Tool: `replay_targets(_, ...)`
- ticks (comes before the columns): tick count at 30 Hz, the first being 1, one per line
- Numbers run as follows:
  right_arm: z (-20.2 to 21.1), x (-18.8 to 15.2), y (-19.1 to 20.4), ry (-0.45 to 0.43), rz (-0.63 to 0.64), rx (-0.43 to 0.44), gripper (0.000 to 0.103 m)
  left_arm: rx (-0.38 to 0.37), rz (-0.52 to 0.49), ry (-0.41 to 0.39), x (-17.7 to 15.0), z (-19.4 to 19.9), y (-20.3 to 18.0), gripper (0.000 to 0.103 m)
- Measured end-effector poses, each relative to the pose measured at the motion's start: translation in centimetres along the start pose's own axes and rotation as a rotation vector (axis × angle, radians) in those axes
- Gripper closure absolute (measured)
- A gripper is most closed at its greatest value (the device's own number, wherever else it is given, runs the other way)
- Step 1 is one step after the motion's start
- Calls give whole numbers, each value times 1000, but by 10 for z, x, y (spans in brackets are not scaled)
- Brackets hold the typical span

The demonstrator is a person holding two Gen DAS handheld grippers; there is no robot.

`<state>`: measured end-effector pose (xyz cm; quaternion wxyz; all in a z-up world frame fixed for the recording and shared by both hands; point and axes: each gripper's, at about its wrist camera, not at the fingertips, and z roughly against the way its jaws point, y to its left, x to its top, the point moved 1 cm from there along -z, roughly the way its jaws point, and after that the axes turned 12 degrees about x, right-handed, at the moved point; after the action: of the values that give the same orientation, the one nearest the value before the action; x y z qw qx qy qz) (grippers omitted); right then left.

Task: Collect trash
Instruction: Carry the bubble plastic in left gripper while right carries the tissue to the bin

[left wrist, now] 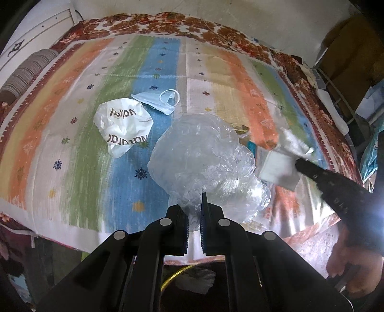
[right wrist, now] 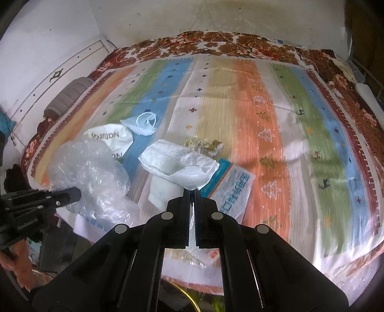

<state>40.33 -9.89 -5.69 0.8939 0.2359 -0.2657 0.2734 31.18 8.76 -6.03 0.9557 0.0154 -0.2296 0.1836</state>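
1. Trash is partly in hand: the left gripper is clamped on a clear plastic bag, and the right gripper pinches a white tissue.
2. Left on the bed: blue packet, crumpled wrapper, white printed bag, face mask.
3. Striped bedspread; beyond it, white wall.

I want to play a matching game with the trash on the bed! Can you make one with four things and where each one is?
Things:
1. clear bag
2. tissue
3. mask
4. white bag

Places:
A. lying beside the white bag
B. in the left gripper
C. on the bed, brown letters showing
D. in the right gripper

Pairs: 1-B, 2-D, 3-A, 4-C
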Motion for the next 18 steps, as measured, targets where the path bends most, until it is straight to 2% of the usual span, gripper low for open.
replay_targets(9,16,-29,12,30,0,0,101,-1,-33,-44,-23,31,-6,97)
replay_targets(18,39,-48,33,32,8,10,101,-39,-23,-67,-40,58,-4,97)
